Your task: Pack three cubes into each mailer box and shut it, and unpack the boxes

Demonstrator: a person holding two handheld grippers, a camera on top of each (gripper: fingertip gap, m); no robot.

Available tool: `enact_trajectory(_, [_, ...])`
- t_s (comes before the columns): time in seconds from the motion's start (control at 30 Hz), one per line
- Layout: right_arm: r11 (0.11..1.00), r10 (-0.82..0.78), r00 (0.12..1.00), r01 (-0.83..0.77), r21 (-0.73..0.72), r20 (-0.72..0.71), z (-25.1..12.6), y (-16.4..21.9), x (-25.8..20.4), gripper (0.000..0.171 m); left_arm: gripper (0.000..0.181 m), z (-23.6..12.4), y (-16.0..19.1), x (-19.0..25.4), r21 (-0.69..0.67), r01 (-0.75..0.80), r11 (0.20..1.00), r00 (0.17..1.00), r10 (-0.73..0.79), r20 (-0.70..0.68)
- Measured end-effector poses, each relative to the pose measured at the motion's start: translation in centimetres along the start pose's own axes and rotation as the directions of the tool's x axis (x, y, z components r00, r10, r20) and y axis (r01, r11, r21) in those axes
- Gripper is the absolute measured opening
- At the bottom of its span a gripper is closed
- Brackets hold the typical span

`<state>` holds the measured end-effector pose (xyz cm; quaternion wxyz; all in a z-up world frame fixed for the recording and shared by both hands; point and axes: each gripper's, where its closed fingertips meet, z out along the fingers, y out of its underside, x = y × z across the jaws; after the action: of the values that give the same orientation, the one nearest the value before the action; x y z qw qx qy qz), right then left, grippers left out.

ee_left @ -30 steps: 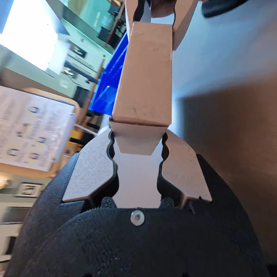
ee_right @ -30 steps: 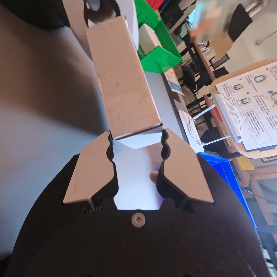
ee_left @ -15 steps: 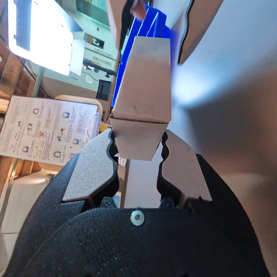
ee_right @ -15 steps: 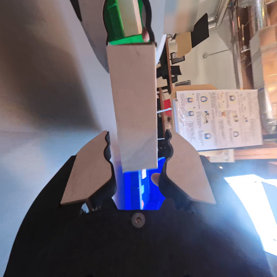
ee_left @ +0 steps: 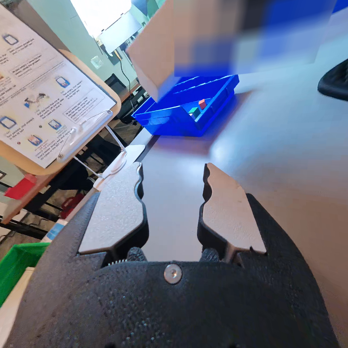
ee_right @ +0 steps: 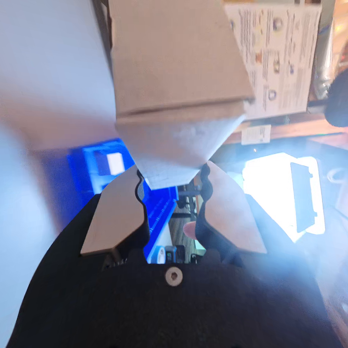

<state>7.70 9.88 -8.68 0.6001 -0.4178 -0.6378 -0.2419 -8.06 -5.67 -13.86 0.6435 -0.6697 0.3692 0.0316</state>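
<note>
My left gripper (ee_left: 173, 165) is open and empty, low over the grey table (ee_left: 273, 178). A brown cardboard mailer box (ee_left: 160, 47) hangs blurred in the air above a blue bin (ee_left: 169, 122). The bin holds a red cube (ee_left: 202, 103), a green cube (ee_left: 194, 111) and a white one beside it. My right gripper (ee_right: 172, 167) is shut on the tapered end flap of the mailer box (ee_right: 177, 66) and holds it tilted over the blue bin (ee_right: 79, 169), where a white cube (ee_right: 114, 162) shows. The inside of the box is hidden.
A clipboard stand with an instruction sheet (ee_left: 47, 98) stands past the table's left edge. A green bin (ee_left: 15, 263) is at the lower left. A black housing (ee_left: 335, 82) shows at the right edge. A bright light (ee_right: 278, 194) glares on the right. There is about 25 centimeters between the tips of the two grippers. My right gripper is the nearer one to the black housing (ee_left: 335, 82): about 25 centimeters, against 30 centimeters.
My left gripper has let go of the box and dropped toward the table. The right gripper alone has carried the box over the blue bin.
</note>
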Motion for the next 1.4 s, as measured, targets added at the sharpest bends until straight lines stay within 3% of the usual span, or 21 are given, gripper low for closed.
enact_trajectory(0.17, [0.982,-0.033,0.998,0.024,-0.186,-0.049,6.1,7.1,4.5,0.058,0.057,-0.9,0.5,0.1,0.012,0.057,0.998,0.998,-0.057,0.006])
enact_trajectory(0.33, [0.864,-0.157,0.986,0.165,-0.475,0.058,13.8,14.8,1.0,0.059,0.055,-0.6,2.0,0.2,-0.013,0.133,0.991,0.991,-0.133,-0.021])
enact_trajectory(0.4, [0.820,-0.093,0.994,0.105,-0.563,0.051,15.5,16.8,0.2,0.058,0.053,-0.4,2.7,0.2,-0.029,0.141,0.990,0.990,-0.142,-0.025])
enact_trajectory(0.53, [0.715,-0.156,0.987,0.137,-0.686,0.035,16.5,19.1,1.2,0.009,0.052,-0.3,3.2,0.1,-0.041,0.159,0.986,0.987,-0.160,-0.033])
enact_trajectory(0.6, [0.683,-0.166,0.983,0.170,-0.710,0.076,16.7,19.5,0.9,0.024,0.052,-0.2,3.3,0.1,-0.037,0.171,0.985,0.984,-0.172,-0.041])
enact_trajectory(0.67, [0.697,-0.136,0.978,0.208,-0.687,0.158,17.2,18.9,-0.7,0.039,0.052,-0.1,3.4,0.2,-0.043,0.182,0.982,0.982,-0.184,-0.050])
enact_trajectory(0.8, [0.762,-0.183,0.964,0.262,-0.592,0.190,17.7,17.5,-0.8,0.067,0.052,-0.1,3.7,0.4,-0.054,0.183,0.982,0.981,-0.186,-0.053])
enact_trajectory(0.97, [0.783,-0.480,0.858,0.513,-0.351,0.183,18.1,14.4,-0.4,0.089,0.052,0.2,3.9,0.7,-0.064,0.175,0.982,0.981,-0.180,-0.069])
enact_trajectory(1.07, [0.764,-0.587,0.781,0.622,-0.173,0.212,18.1,12.7,-2.0,0.080,0.051,0.5,4.4,1.3,-0.087,0.164,0.983,0.981,-0.171,-0.086])
enact_trajectory(1.23, [0.782,-0.546,0.780,0.605,-0.149,0.306,17.9,13.1,-2.3,0.065,0.050,0.5,4.5,1.6,-0.098,0.125,0.987,0.987,-0.134,-0.092])
enact_trajectory(1.3, [0.812,-0.521,0.815,0.565,-0.147,0.252,17.6,11.8,-1.5,0.016,0.049,0.5,4.5,1.6,-0.096,0.130,0.987,0.986,-0.139,-0.093])
enact_trajectory(1.33, [0.836,-0.494,0.838,0.531,-0.138,0.231,17.4,11.0,-1.0,0.011,0.048,0.5,4.6,1.5,-0.098,0.133,0.986,0.985,-0.143,-0.095])
enact_trajectory(1.37, [0.852,-0.441,0.856,0.493,-0.174,0.268,17.3,11.0,-1.1,0.025,0.048,0.5,4.7,1.5,-0.100,0.136,0.986,0.985,-0.146,-0.098])
enact_trajectory(1.4, [0.855,-0.391,0.862,0.470,-0.218,0.323,17.1,11.2,-1.6,0.049,0.048,0.5,4.7,1.5,-0.101,0.138,0.985,0.984,-0.148,-0.101])
